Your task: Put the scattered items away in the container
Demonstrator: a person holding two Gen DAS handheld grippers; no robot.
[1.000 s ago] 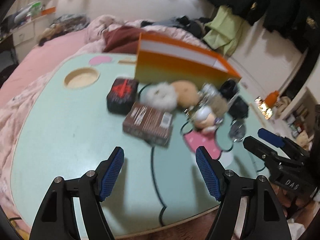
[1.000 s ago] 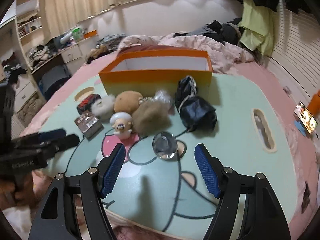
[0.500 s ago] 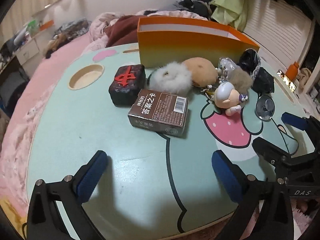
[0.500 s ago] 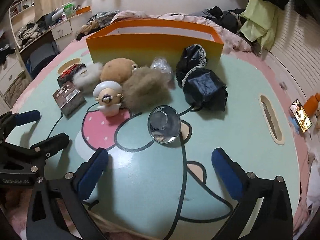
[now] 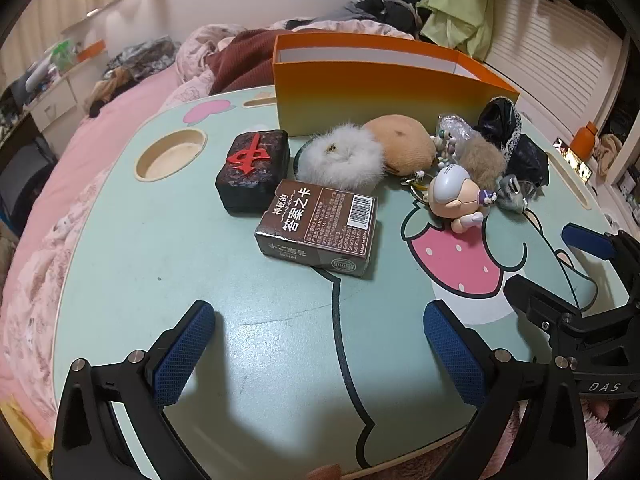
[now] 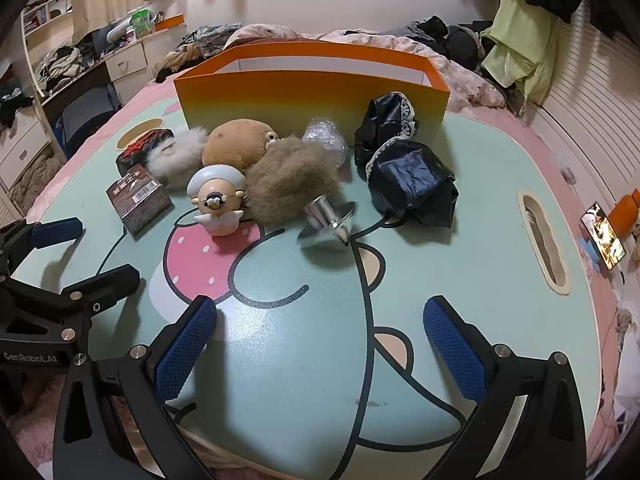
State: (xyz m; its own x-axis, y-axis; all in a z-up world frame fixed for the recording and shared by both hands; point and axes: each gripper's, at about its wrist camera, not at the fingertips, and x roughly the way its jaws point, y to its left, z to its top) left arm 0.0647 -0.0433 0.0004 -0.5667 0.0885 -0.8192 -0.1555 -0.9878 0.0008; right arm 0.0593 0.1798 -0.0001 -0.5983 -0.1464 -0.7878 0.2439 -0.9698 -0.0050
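An orange box (image 5: pixel 384 92) (image 6: pixel 312 92) stands open-topped at the back of the mint-green table (image 5: pixel 168 280). In front of it lie a brown card box (image 5: pixel 320 226), a black block with a red character (image 5: pixel 254 168), a white fluffy ball (image 5: pixel 340 158), a tan plush (image 6: pixel 236 142), a brown fur ball (image 6: pixel 290 184), a small figurine (image 6: pixel 218 200), a silver metal cup (image 6: pixel 330 220) and black lace-edged cloth (image 6: pixel 408 176). My left gripper (image 5: pixel 319 312) is open above bare table, short of the card box. The right gripper (image 6: pixel 320 308) is also open and empty, short of the cup.
The table sits on a pink bed with rumpled bedding and clothes behind the box. It has a round cup recess (image 5: pixel 170 156) at the left and a slot (image 6: pixel 542 240) at the right. A phone (image 6: pixel 604 236) lies past the right edge.
Both grippers' jaws have spread much wider. Both views now sit closer over the table. The silver cup shows a different side and looks blurred.
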